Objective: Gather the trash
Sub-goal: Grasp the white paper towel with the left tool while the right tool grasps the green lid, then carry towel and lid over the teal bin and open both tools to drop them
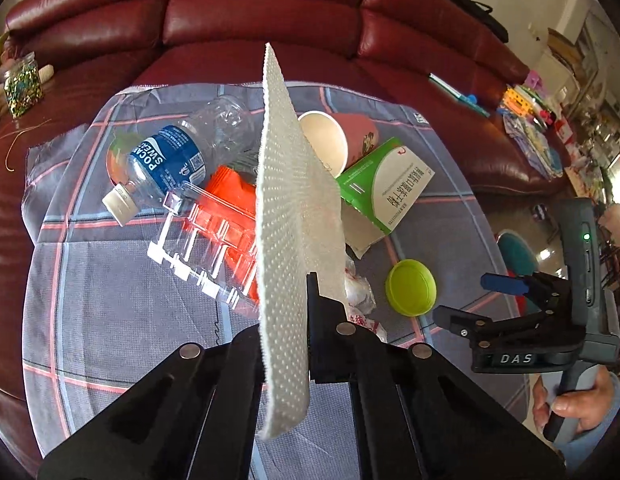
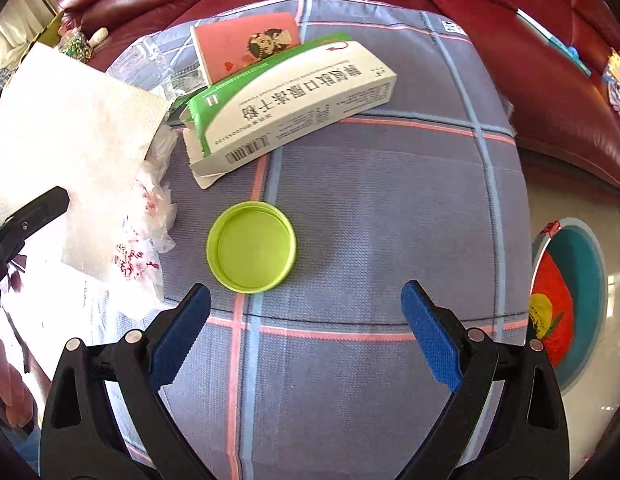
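Observation:
My left gripper is shut on a white paper towel and holds it upright above the checked cloth; the towel also shows in the right wrist view. Behind it lie a clear Pocari Sweat bottle, an orange wrapper, a clear plastic tray, a pink paper cup and a green-white box. My right gripper is open just short of a lime lid, which lies on the cloth. A crumpled plastic bag lies left of the lid.
The cloth covers a dark red leather sofa. A jar of beads stands at far left. Toys and papers lie on the sofa at right. A round coloured bin sits on the floor to the right.

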Action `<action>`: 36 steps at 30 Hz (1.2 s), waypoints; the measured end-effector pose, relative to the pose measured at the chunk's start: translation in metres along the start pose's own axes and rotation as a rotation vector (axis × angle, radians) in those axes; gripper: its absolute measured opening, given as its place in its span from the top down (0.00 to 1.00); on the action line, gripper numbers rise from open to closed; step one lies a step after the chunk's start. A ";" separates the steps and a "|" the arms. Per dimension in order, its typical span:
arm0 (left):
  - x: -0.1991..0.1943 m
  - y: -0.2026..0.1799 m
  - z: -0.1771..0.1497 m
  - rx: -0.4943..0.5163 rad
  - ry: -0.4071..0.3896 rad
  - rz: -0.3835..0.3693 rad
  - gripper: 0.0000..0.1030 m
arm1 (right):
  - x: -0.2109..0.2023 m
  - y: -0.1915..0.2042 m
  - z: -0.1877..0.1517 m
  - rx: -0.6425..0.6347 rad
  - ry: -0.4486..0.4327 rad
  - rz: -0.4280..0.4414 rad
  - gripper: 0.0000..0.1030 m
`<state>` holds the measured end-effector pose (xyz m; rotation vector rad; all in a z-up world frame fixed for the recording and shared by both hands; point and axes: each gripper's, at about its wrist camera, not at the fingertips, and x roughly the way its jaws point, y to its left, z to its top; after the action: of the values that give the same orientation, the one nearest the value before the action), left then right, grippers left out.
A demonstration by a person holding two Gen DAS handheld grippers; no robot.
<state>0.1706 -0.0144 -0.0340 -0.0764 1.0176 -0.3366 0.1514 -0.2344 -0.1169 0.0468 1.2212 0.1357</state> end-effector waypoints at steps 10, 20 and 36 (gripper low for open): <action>-0.007 0.018 0.000 -0.010 -0.005 -0.001 0.98 | 0.025 0.032 0.013 -0.110 0.009 -0.049 0.28; -0.011 0.004 0.001 0.002 -0.015 -0.006 0.99 | 0.007 0.029 0.013 -0.101 -0.025 -0.048 0.48; -0.043 -0.099 0.014 0.175 -0.077 -0.086 0.99 | -0.091 -0.073 -0.017 0.081 -0.206 -0.035 0.48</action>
<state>0.1378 -0.0958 0.0300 0.0251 0.9071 -0.4966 0.1107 -0.3192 -0.0460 0.1075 1.0208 0.0491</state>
